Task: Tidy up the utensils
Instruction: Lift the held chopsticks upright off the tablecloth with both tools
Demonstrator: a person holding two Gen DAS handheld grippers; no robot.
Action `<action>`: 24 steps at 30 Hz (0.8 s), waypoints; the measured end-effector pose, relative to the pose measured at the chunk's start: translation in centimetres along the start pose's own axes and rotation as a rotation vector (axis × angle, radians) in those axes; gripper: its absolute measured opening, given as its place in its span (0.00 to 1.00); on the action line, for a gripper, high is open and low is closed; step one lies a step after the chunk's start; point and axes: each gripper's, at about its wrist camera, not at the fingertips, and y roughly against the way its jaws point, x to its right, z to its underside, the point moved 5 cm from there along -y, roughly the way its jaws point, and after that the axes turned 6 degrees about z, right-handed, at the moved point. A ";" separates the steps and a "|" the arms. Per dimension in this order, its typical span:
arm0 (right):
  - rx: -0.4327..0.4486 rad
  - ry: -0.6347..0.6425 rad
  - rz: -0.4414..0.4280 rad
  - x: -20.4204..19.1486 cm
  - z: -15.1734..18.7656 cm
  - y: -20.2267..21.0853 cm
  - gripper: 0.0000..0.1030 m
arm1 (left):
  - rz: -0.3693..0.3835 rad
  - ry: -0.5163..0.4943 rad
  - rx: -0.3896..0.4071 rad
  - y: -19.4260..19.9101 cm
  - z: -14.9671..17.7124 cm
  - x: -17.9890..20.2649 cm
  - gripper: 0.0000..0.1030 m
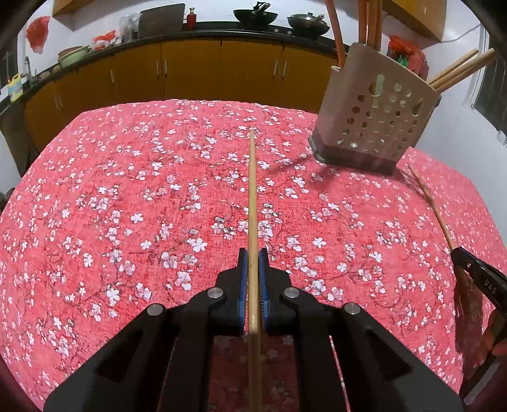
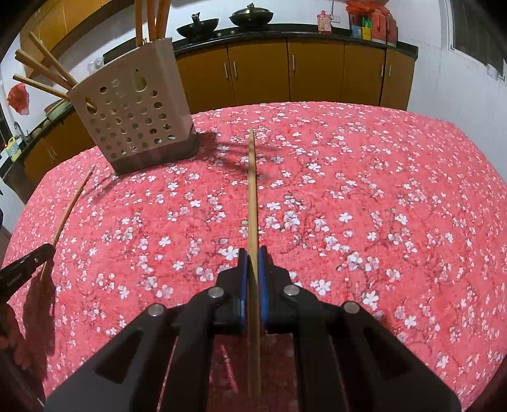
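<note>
My left gripper [image 1: 253,253] is shut on a wooden chopstick [image 1: 252,190] that points forward above the table. My right gripper [image 2: 252,252] is shut on a second wooden chopstick [image 2: 252,190], also pointing forward. A beige perforated utensil holder [image 1: 377,114] stands at the far right in the left wrist view and at the far left in the right wrist view [image 2: 133,117]. It holds several wooden utensils. The right gripper with its chopstick [image 1: 432,202] shows at the right edge of the left wrist view; the left one with its chopstick [image 2: 73,206] shows at the left edge of the right wrist view.
The table is covered by a red cloth with white blossoms [image 1: 126,206]. Behind it runs a dark counter over yellow cabinets [image 1: 196,69] with woks [image 1: 255,16] and bottles on it.
</note>
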 end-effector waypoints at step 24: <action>-0.001 -0.008 -0.004 -0.1 0.0 0.0 0.08 | 0.011 0.018 0.001 0.1 -0.1 -0.3 0.08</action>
